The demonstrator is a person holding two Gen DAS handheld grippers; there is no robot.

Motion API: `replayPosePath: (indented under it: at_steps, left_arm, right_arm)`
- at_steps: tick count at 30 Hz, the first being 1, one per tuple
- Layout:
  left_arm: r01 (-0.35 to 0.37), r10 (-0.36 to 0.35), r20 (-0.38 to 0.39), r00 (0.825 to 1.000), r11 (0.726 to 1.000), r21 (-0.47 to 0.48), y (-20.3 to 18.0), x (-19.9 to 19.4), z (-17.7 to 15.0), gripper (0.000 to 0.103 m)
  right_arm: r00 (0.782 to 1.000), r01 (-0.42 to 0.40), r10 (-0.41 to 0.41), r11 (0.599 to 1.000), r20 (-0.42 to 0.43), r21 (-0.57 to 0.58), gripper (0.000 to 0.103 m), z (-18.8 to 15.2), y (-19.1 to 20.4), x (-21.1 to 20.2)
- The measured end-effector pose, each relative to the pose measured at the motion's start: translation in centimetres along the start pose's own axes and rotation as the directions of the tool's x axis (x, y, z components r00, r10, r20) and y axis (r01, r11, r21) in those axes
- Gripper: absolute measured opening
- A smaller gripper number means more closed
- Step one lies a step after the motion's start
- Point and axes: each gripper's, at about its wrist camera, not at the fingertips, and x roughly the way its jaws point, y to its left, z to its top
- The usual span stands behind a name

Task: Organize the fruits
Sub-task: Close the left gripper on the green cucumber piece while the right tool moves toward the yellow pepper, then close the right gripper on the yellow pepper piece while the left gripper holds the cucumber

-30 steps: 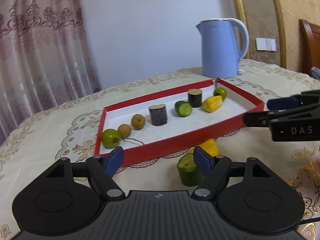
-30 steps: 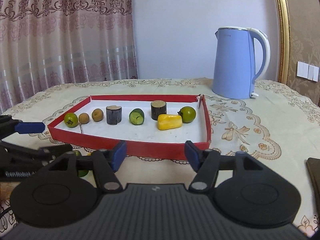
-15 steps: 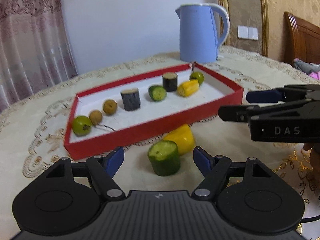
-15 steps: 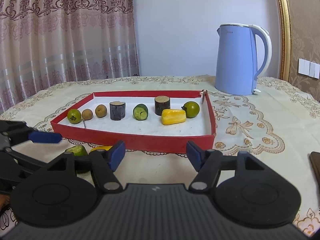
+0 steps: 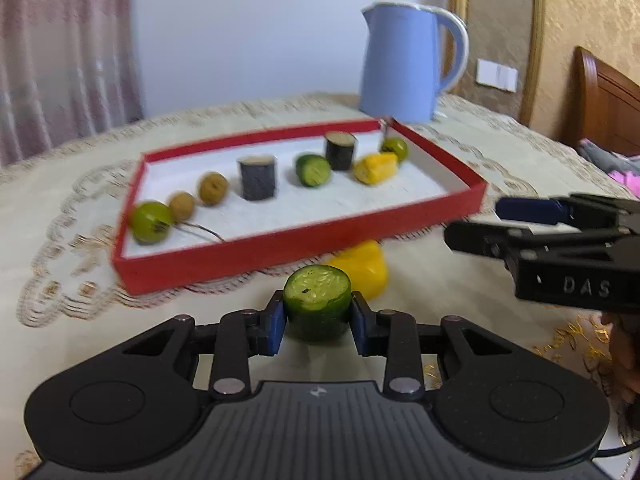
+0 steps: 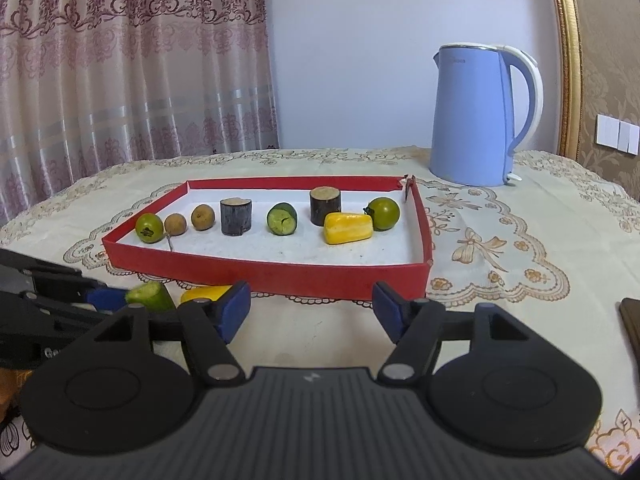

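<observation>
Left tool [image 5: 317,316] is closing on the cucumber chunk [image 5: 317,302] between its pads, gripping its round sides; it looks firm, light, probably slippery-skinned.

Your desk [image 6: 520,320] wears a cream cloth with gold lace patterns. On it you have a shallow red tray [image 6: 280,276] in the middle, a blue kettle [image 6: 476,120] standing behind the tray's far right corner, and, just in front of the tray's near wall, a yellow piece [image 5: 366,268] beside an upright cucumber chunk [image 5: 317,304]. A dark object [image 6: 632,336] lies at your right edge.
</observation>
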Motion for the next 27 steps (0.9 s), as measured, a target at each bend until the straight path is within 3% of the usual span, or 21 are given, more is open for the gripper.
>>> replayPosePath:
  at_steps: [5, 10, 14, 27]
  left_arm:
    - [-0.146, 0.147, 0.054, 0.988, 0.989, -0.015, 1.0, -1.1, 0.2, 0.033]
    - [-0.23, 0.236, 0.069, 0.969, 0.969, -0.091, 3.2, -1.1, 0.5, 0.033]
    - [-0.231, 0.241, 0.053, 0.969, 0.963, -0.141, 4.5, -0.7, 0.2, 0.033]
    - [-0.267, 0.278, 0.066, 0.958, 0.954, -0.137, 4.4, -0.8, -0.1, 0.033]
  right_arm:
    - [0.999, -0.018, 0.016, 0.999, -0.03, -0.04, 0.065, 0.1, 1.0, 0.1]
    - [0.996, -0.086, 0.083, 0.992, -0.046, -0.088, 0.064, 0.1, 2.4, 0.1]
    - [0.994, -0.096, 0.087, 0.985, -0.071, -0.141, 0.064, 0.2, 4.0, 0.6]
    - [0.987, -0.099, 0.076, 0.981, -0.141, -0.165, 0.066, 0.6, 5.8, 2.9]
